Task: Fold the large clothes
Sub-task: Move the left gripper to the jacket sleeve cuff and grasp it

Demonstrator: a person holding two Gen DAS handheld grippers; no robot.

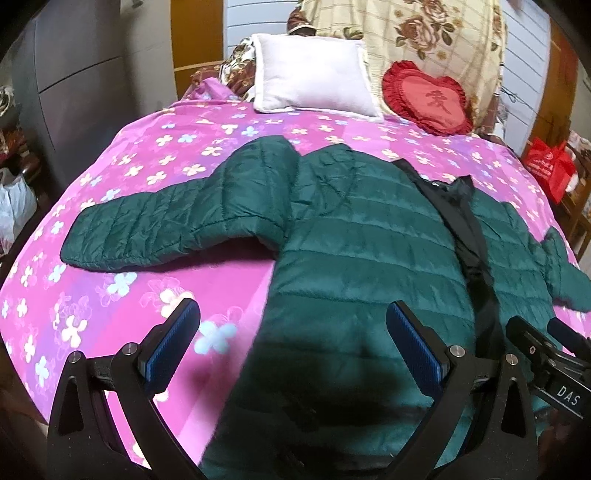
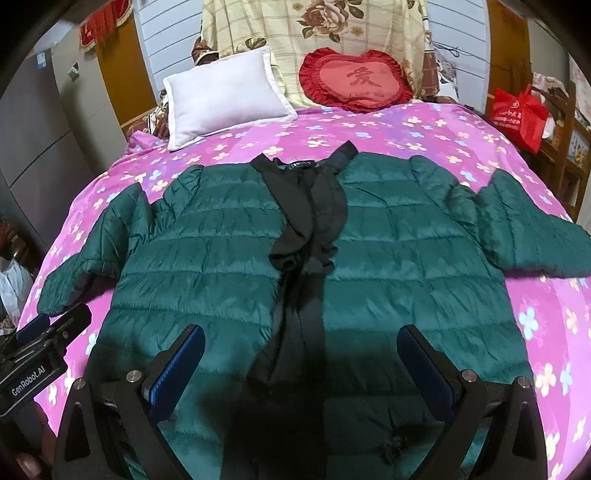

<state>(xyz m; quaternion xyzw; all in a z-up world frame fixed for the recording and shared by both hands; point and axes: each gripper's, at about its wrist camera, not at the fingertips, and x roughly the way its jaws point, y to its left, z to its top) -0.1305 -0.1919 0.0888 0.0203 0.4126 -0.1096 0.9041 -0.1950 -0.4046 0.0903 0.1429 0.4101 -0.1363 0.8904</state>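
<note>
A dark green quilted jacket (image 2: 388, 236) lies spread flat, front side up, on a bed covered by a pink flowered bedspread (image 2: 436, 133). The jacket serves as landmark. Its front is open along the middle, where a black lining (image 2: 314, 206) shows as a dark strip running from collar to hem. Both sleeves (image 1: 162, 229) extend outward from the body, resting on the bedspread. Beyond the jacket's collar, at the head of the bed, a white pillow (image 2: 225, 96) and a red heart-shaped cushion (image 2: 358, 83) lean against a cream floral cloth (image 2: 258, 29); neither touches the jacket. A red bag (image 2: 517, 114) stands off the bed beyond the sleeve on the right of the right wrist view.

The left hand-held gripper (image 1: 291, 332) is poised over the hem-side edge of the jacket's body, fingers (image 1: 175, 343) spread wide apart, holding nothing. The right hand-held gripper (image 2: 301, 354) is poised above the jacket's lower front, astride the black strip, fingers (image 2: 424, 365) likewise wide apart and empty.
</note>
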